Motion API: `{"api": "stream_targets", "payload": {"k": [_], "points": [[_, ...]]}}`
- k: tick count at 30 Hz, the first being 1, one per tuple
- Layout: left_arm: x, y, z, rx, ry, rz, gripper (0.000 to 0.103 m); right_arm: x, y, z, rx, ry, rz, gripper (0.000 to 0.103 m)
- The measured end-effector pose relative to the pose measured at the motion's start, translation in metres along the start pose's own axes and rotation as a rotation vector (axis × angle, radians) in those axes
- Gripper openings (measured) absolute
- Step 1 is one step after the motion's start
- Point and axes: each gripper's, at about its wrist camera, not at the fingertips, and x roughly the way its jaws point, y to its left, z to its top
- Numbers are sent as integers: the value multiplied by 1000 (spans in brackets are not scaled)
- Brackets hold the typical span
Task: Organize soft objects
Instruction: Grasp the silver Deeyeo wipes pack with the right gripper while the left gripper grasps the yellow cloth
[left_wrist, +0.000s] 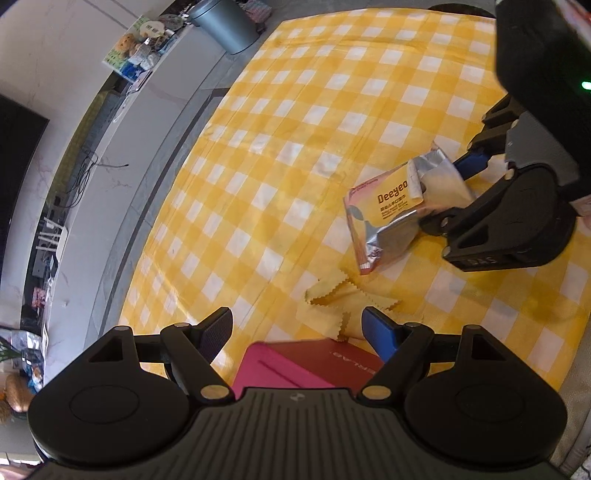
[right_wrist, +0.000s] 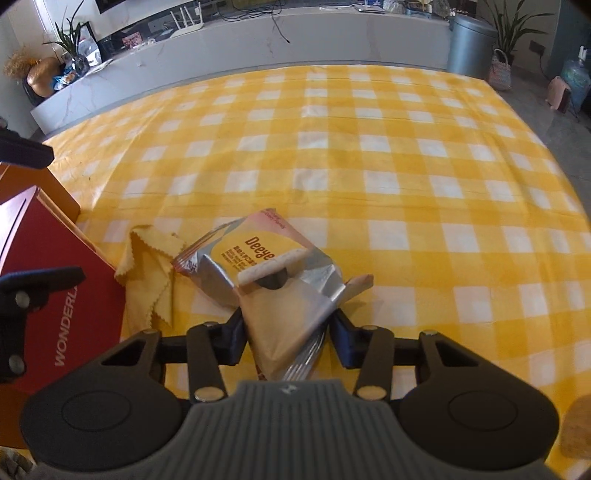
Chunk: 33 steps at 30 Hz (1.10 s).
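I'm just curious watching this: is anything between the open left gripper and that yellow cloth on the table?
Nothing visible. The left gripper hangs open right over the cloth, with bare tablecloth around it. The red box lies just behind, and the packet is off to the side in the right gripper.

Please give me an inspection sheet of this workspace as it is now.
Surface: table under yellow checked cloth, wrinkled.
Job's things: foil packet, opened, one end between the right tool's fingers; yellow cloth, crumpled, beside it; red box at the table edge.
Clutter: nothing seen on the table.
Grippers: left tool open, empty, above the yellow cloth and the box; right tool partly closed around the packet, whether the pads press on it cannot be told.
Cables: black cables on the far ledge.
Surroundings: grey bin, plants, water bottle.
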Motion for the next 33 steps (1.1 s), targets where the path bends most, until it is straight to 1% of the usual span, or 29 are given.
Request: {"api": "stream_targets", "payload": {"k": [2, 4, 8, 10, 13, 15, 16, 17, 21, 22, 23, 25, 26, 28, 30, 32, 33], "points": [[5, -4, 6, 45, 1, -9, 93, -5, -3, -3, -22, -3, -36, 46], [15, -8, 14, 100, 21, -19, 93, -8, -7, -7, -25, -2, -50, 46], [45, -13, 29, 158, 131, -80, 93, -10, -18, -9, 13, 1, -53, 46], [61, -17, 33, 187, 182, -94, 93, -10, -19, -9, 13, -1, -52, 46], [82, -23, 35, 234, 235, -116, 93, -9, -20, -9, 15, -1, -45, 46], [94, -26, 35, 248, 274, -137, 93, -8, -20, -8, 16, -2, -43, 46], [100, -27, 35, 252, 295, -139, 90, -8, -20, -8, 17, -2, -42, 46], [103, -27, 35, 261, 321, -134, 90, -8, -21, -8, 17, -2, -41, 46], [108, -25, 37, 225, 360, -138, 86, -7, -21, -7, 16, -3, -42, 46], [109, -25, 39, 220, 371, -141, 80, -7, -21, -7, 16, -3, -43, 46], [111, -24, 40, 219, 381, -149, 76, -7, -20, -7, 14, -3, -45, 46], [109, -28, 43, 229, 395, -154, 61, -7, -19, -8, 11, -2, -48, 46], [109, -31, 44, 238, 399, -159, 56, -7, -19, -9, 10, 0, -50, 46], [107, -38, 45, 256, 406, -166, 35, -8, -18, -9, 8, 0, -53, 46], [107, -45, 44, 273, 413, -164, 27, -9, -18, -8, 11, 2, -52, 46], [107, -50, 44, 292, 414, -152, 24, -9, -19, -8, 15, 1, -49, 46], [107, -50, 43, 288, 415, -156, 19, -9, -19, -8, 15, 1, -49, 46]]}}
